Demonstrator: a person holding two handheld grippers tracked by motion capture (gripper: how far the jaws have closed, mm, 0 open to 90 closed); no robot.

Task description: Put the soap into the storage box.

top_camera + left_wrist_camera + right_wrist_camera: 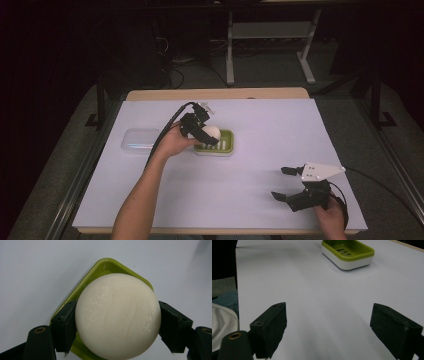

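One round, smooth, cream-white soap bar [118, 316] was gripped between the two black jaws of the left gripper [206, 135], held just above one rounded-rectangular green plastic soap dish [226, 145] with a slotted floor. The right gripper [285, 184] was held with jaws wide apart and empty. One clear plastic lid [138, 140] was seen on the white table [240, 190].

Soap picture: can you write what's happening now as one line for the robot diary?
left gripper: shut on soap | soap: over green soap dish | right gripper: open, idle | clear lid: left of dish
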